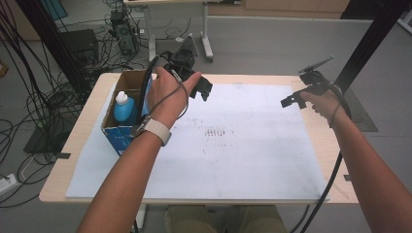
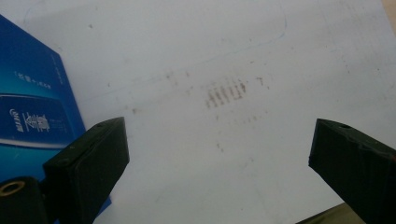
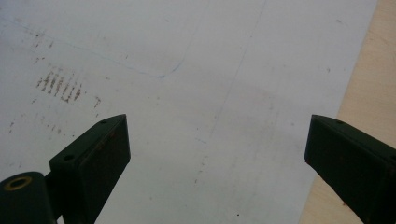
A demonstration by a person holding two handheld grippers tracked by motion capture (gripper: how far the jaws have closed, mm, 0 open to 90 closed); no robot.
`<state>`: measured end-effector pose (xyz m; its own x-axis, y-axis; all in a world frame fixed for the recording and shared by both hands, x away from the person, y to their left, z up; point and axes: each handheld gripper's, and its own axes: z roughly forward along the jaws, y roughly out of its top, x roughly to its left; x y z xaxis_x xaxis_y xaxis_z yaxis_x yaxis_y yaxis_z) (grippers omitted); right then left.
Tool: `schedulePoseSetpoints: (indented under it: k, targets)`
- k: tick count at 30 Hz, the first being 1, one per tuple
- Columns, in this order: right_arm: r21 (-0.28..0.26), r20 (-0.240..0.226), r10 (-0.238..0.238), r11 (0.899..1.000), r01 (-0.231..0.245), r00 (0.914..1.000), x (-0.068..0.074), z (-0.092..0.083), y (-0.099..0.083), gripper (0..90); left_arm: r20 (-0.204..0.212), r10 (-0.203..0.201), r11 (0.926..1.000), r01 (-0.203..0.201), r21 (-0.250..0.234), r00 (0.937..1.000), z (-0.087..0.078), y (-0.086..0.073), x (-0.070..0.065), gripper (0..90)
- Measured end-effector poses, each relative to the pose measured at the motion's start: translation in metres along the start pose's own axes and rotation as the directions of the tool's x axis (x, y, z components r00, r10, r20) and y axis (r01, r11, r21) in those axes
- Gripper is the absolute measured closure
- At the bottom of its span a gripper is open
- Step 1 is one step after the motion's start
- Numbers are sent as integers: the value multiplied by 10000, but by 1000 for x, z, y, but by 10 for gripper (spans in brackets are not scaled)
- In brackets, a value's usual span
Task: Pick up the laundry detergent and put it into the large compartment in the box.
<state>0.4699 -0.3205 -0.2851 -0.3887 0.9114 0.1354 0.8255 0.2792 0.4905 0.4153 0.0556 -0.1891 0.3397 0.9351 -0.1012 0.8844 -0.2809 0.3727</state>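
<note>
- Broadly, a light wooden table (image 1: 73, 145) carries a large white sheet (image 1: 243, 160) that covers most of its top; bare wood shows along the left and right edges.
- Near the middle of the sheet lies a patch of brownish smudge marks (image 1: 216, 132), a short row of dashes, also seen in the left gripper view (image 2: 226, 93) and the right gripper view (image 3: 60, 85).
- At the table's left side stands an open cardboard box (image 1: 130, 80) with blue printed sides, resting partly on the sheet; its blue wall shows at the left edge of the left gripper view (image 2: 32, 116).
- Inside the box stands a blue bottle (image 1: 125, 110) with a white cap, upright, against the box's left half.
- The left gripper (image 1: 204, 90) is held above the sheet just right of the box, near the far edge; its jaws stand wide apart with nothing between them (image 2: 217, 154), and the bottle is well clear of them.
- The right gripper (image 1: 291, 100) is held over the sheet's far right part, well apart from the box; its jaws too are spread wide and bare (image 3: 217, 149), with the sheet's right edge and the wood beneath them.
</note>
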Motion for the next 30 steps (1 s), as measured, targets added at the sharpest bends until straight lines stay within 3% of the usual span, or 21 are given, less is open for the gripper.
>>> schedulePoseSetpoints:
  k: [5, 7, 10, 19, 30]
  targets:
    - [9, -17, -33, 10000, 33, 10000, 1, 1, 1, 69, 141, -156, 9999, 156, 1, 9998, 7, -3, -2, 53]
    - [19, -27, -61, 10000, 61, 10000, 1, 2, 1, 68, -12, -124, 9999, 124, -81, 9999, 9, -5, -4, 55]
    - [34, -43, -66, 10000, 66, 10000, 2, 2, 1, 68, 223, -239, 9997, 240, -9, 9995, 15, -8, -5, 55]
    - [35, -48, -44, 10000, 44, 10000, 2, 2, 0, 68, 396, -268, 9996, 262, 139, 9989, 33, -16, -8, 56]
    - [59, -47, -76, 10000, 76, 10000, 3, 4, -1, 68, 390, -190, 9998, 185, 112, 9991, 37, -17, -9, 56]
